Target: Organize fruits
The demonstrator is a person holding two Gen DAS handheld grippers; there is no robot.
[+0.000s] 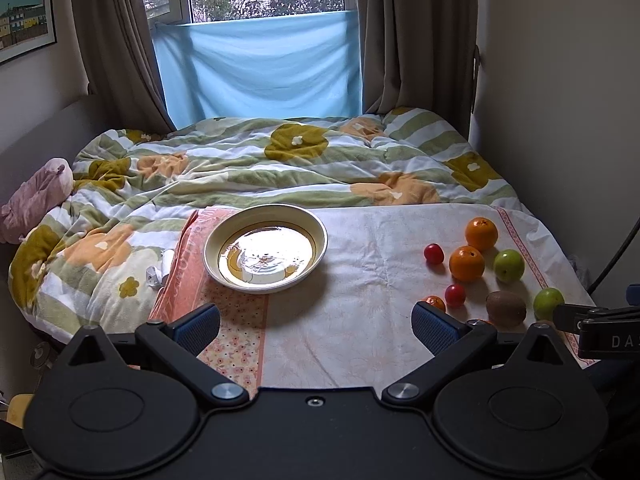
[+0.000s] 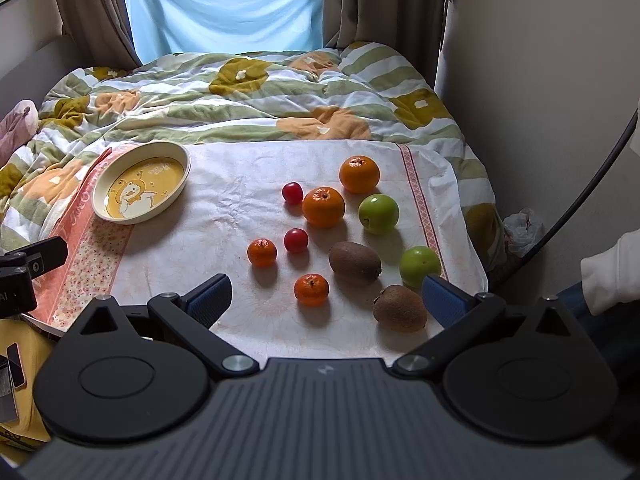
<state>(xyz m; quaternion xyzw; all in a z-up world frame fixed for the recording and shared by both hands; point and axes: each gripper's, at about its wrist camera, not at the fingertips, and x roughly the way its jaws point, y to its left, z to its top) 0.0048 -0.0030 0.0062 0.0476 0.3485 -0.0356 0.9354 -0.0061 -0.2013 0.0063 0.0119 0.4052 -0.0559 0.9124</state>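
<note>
An empty cream bowl with a yellow duck picture sits on the cloth at the left; it also shows in the right wrist view. Fruits lie loose on the right: two oranges, two green apples, two kiwis, two red cherry tomatoes and two small mandarins. My left gripper is open and empty, near the cloth's front edge, facing the bowl. My right gripper is open and empty, with a mandarin and a kiwi between its fingers' line.
A white and pink cloth covers the near end of a bed with a flowered quilt. A pink soft toy lies at the left. A wall is close on the right. A small white object lies beside the cloth.
</note>
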